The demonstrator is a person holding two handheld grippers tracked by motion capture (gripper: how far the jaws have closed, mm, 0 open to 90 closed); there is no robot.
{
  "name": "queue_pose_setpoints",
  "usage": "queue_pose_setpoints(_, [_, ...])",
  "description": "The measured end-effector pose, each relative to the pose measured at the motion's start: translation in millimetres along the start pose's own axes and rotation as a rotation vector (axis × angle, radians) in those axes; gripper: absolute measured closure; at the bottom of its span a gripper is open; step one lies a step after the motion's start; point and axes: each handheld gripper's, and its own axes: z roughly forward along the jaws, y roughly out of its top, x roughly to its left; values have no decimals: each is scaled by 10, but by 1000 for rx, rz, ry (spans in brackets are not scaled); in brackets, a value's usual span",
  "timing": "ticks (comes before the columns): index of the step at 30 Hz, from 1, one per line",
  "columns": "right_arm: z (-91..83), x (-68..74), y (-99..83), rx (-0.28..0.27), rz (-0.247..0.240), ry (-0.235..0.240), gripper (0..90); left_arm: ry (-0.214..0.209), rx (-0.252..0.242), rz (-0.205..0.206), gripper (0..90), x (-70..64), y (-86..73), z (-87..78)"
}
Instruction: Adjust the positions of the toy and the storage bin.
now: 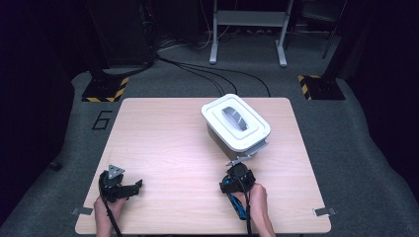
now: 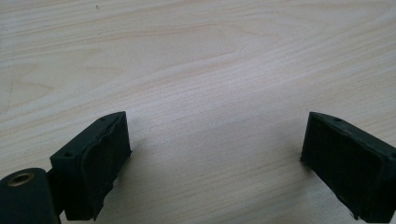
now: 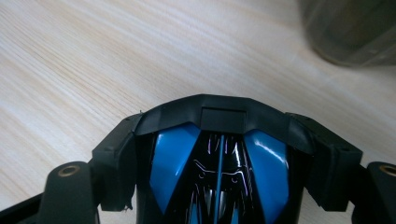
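The right gripper (image 1: 238,174) is closed on 1 blue and black mouse (image 3: 219,177), low in the frame, right of the middle. Its long side runs up and down the frame. The left gripper (image 2: 215,154) is wide open and holds nothing. 1 white box (image 1: 236,122) sits on the tabletop (image 1: 168,143).
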Motion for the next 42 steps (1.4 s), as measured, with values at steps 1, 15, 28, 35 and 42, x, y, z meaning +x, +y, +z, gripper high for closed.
queue_pose_setpoints(1, [-29, -4, -7, -12, -4, -6, 239, 0, 0, 0, 77, 0, 0, 0])
queue_pose_setpoints(15, [-506, -151, -137, -201, 4, 17, 240, 0, 2, 0, 77, 1, 1, 0])
queue_pose_setpoints(28, [-1015, -222, -259, -383, 12, -36, 241, 0, 3, 0, 77, 1, 1, 0])
queue_pose_setpoints(35, [-1177, -396, -311, -368, 31, -85, 241, 0, 0, -1, 77, 0, 0, 1])
queue_pose_setpoints(42, [-1211, -696, -339, -303, 39, -149, 241, 0, 3, 0, 77, 0, 1, -1])
